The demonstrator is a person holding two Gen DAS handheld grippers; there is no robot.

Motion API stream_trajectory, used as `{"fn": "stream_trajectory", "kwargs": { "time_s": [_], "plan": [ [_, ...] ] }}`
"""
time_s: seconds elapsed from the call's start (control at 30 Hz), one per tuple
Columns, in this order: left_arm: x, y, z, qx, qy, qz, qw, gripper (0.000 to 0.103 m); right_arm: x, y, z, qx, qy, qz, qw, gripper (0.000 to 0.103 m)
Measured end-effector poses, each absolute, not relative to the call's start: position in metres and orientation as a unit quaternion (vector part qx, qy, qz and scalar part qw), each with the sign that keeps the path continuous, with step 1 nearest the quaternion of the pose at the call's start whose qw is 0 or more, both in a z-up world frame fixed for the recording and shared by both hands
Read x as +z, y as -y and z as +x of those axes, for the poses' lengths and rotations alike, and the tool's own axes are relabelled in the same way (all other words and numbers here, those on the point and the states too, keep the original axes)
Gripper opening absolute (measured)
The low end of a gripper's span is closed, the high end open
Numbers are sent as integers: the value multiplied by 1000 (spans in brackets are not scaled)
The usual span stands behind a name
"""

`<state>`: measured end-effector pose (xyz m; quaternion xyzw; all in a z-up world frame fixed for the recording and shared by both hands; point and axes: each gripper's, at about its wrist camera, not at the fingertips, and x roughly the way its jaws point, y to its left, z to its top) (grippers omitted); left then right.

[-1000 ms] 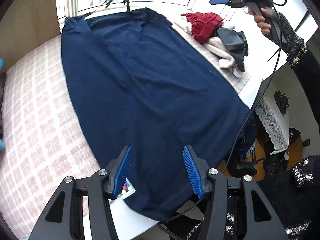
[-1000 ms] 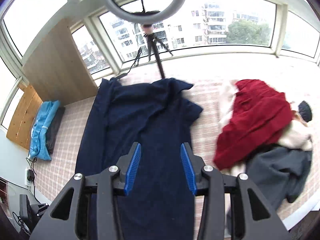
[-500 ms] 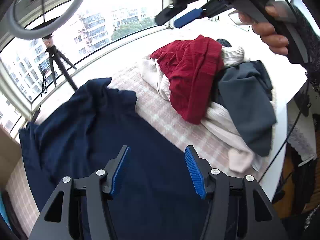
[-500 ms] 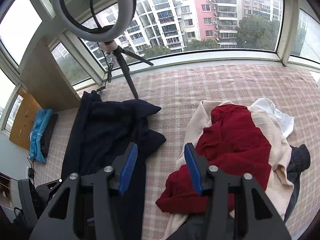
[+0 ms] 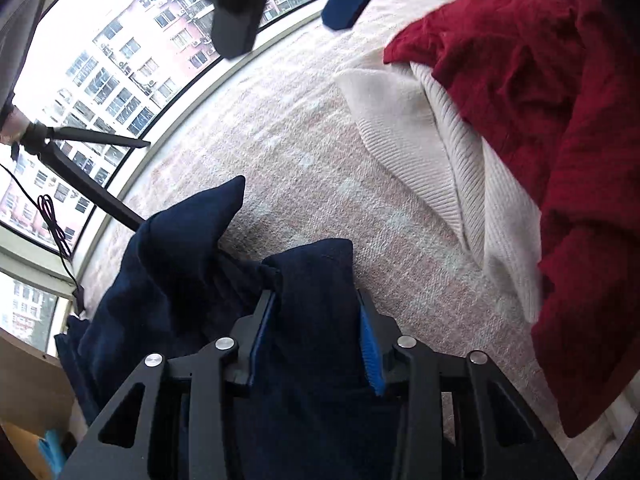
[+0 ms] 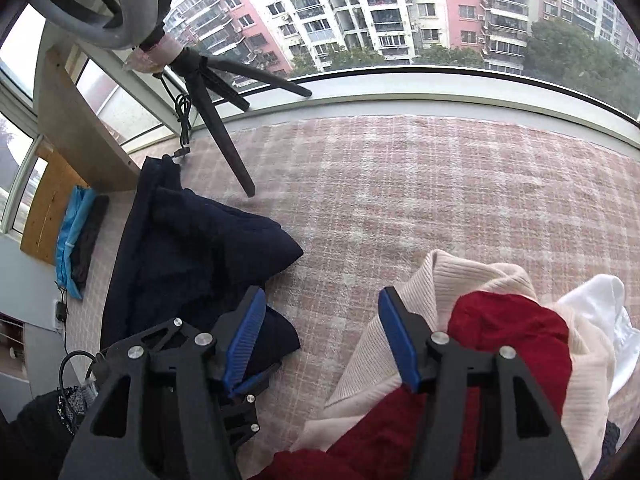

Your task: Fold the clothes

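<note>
Navy garment (image 5: 304, 320) lies crumpled on the checked worktop (image 6: 400, 184), one folded edge between the spread fingers of the left hand-held gripper (image 5: 316, 340). Right hand-held gripper (image 6: 320, 336) hangs open, empty, between the garment and the red-and-cream clothes pile (image 6: 500, 340).

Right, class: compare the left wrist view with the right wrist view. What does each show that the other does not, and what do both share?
Only the left wrist view shows the left gripper with a fold of the navy garment between its open fingers, and the right gripper's underside overhead.

Only the right wrist view shows the right gripper open and empty over the checked cloth, a white garment, the ring light and a blue item on a wooden surface.

Both show the navy garment, red knit, cream sweater, tripod and the buildings outside.
</note>
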<state>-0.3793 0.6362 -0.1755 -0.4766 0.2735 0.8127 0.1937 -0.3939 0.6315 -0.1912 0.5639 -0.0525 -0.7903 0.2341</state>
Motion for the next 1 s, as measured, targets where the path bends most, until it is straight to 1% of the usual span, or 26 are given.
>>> {"fn": "stream_trajectory", "kwargs": {
  "time_s": [0.07,0.1,0.17,0.23,0.3,0.47,0.57,0.7,0.73,0.77,0.8,0.87,0.9,0.97,1.0],
  "plan": [
    [-170,-614,-384,819,-215,-493,199,11,-206,-619,-405,-779,46,572,253,58],
    [-165,-599,-386,822,-169,-501,209,10,-213,-613,-410,-773,44,576,262,58],
    [-151,-563,-389,826,-54,-506,240,10,-226,-602,-420,-761,40,584,280,58],
    [-142,-531,-388,828,27,-504,246,10,-232,-595,-424,-756,37,584,293,58],
    [-136,-507,-386,830,70,-496,243,10,-238,-591,-428,-752,36,584,303,58],
    [-144,-466,-382,832,137,-494,212,11,-245,-579,-430,-740,26,586,329,58],
    [-162,-455,-384,817,159,-518,194,11,-247,-566,-428,-729,15,583,357,58],
    [-169,-466,-382,819,142,-522,194,12,-250,-548,-426,-714,1,579,394,58],
    [-167,-470,-382,822,130,-521,192,15,-252,-545,-428,-714,8,578,395,58],
    [-166,-474,-381,825,119,-519,189,23,-250,-545,-428,-713,16,577,399,58],
    [-164,-478,-381,829,108,-517,184,34,-249,-544,-428,-712,23,576,402,58],
    [-160,-482,-383,839,92,-509,168,44,-247,-542,-427,-709,38,573,409,35],
    [-157,-483,-384,844,87,-504,162,46,-246,-542,-427,-708,45,571,412,23],
    [-148,-486,-385,853,88,-489,162,48,-243,-541,-427,-706,60,568,419,22],
    [-144,-489,-386,857,87,-481,165,50,-240,-542,-427,-706,70,565,420,22]
  ]
}}
